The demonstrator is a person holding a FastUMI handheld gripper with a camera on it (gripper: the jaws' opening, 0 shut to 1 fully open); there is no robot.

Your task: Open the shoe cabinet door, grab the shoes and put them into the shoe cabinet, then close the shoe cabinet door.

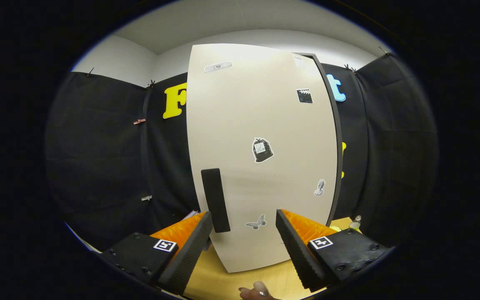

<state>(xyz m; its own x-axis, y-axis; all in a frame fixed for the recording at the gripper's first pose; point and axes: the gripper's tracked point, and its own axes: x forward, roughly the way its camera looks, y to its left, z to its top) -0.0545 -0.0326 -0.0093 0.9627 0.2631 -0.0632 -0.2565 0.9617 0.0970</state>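
A tall cream shoe cabinet [261,158] stands on a wooden table [261,279] straight ahead of me, its door shut and dotted with several small stickers. A black upright handle [215,200] sits near the door's left edge, just beyond my left fingertip. My gripper [244,227] is open, its two fingers spread wide apart with nothing between them, the lower part of the door showing in the gap. The handle's lower end lies right beside the left finger [190,250], and I cannot tell whether they touch.
Black cloth walls close in behind and on both sides of the cabinet. A small bottle [356,223] and a yellow-green object stand on the table to the cabinet's right, beyond my right finger. A fingertip of a person's hand [256,291] shows at the table's near edge.
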